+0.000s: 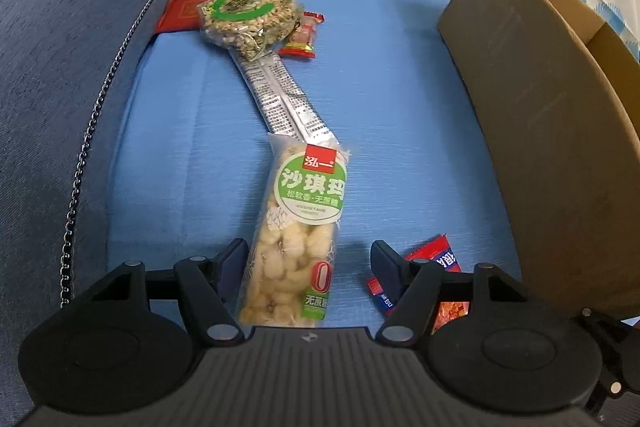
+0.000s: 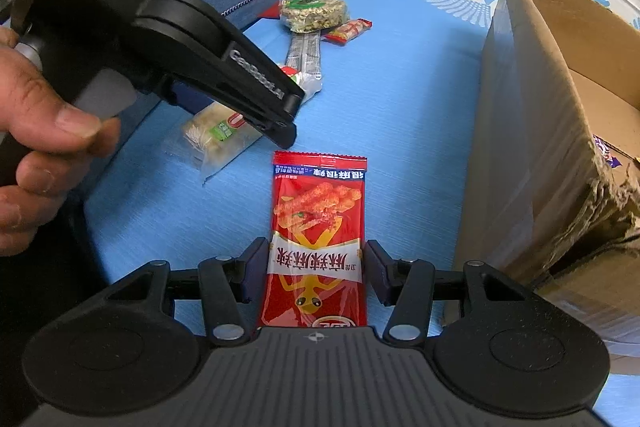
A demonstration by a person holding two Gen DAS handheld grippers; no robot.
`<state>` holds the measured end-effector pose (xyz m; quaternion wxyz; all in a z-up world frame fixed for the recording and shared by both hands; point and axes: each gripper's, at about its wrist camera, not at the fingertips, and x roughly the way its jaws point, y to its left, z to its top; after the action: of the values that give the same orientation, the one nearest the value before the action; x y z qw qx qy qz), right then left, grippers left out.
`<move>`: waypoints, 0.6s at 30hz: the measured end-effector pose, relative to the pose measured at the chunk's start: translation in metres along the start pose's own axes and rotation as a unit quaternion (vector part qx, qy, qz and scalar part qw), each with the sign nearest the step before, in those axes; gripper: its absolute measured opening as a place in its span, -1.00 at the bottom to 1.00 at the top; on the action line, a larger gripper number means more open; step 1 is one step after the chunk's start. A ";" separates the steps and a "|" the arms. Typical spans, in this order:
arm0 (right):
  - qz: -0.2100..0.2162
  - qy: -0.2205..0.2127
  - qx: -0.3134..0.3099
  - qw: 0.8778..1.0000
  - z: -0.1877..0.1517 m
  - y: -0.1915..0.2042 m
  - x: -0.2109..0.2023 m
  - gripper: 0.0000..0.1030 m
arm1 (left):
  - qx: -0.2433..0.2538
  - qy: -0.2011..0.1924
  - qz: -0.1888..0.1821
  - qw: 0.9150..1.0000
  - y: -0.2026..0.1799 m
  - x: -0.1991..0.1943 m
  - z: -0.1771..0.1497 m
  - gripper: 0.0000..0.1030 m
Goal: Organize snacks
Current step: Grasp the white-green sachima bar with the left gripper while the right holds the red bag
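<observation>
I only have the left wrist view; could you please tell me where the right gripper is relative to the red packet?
Observer: The right gripper is open, with one finger on each side of the red packet; it is not yet clamped.
Operator: Thanks. Is anything in the cardboard box?
Observer: A purple wrapper shows inside the cardboard box, near its torn corner.
Operator: Is the packet face up?
Observer: Yes, its printed front is up, and it lies flat on the blue cover.
</observation>
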<state>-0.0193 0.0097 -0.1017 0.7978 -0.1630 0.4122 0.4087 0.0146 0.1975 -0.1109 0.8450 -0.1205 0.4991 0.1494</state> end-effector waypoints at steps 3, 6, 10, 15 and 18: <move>0.000 0.001 0.000 1.000 0.000 0.000 0.001 0.06 | 0.001 -0.001 0.000 1.000 0.000 0.003 0.003 0.40; 0.000 0.002 0.000 1.000 0.000 0.000 0.001 0.06 | -0.007 -0.002 -0.005 1.000 0.002 0.002 0.002 0.40; -0.002 0.003 -0.001 1.000 -0.001 0.000 0.003 0.06 | -0.013 -0.003 -0.007 1.000 0.004 -0.003 0.000 0.39; -0.007 -0.014 -0.001 1.000 -0.001 -0.001 -0.001 -0.04 | -0.014 -0.006 -0.006 1.000 0.005 -0.002 0.001 0.19; -0.006 -0.025 0.000 1.000 -0.001 -0.002 -0.005 -0.06 | -0.018 -0.009 -0.008 1.000 0.006 -0.004 0.001 -0.21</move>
<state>-0.0202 0.0056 -0.0987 0.8105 -0.1548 0.3909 0.4079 0.0111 0.2030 -0.1072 0.8483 -0.1382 0.4876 0.1532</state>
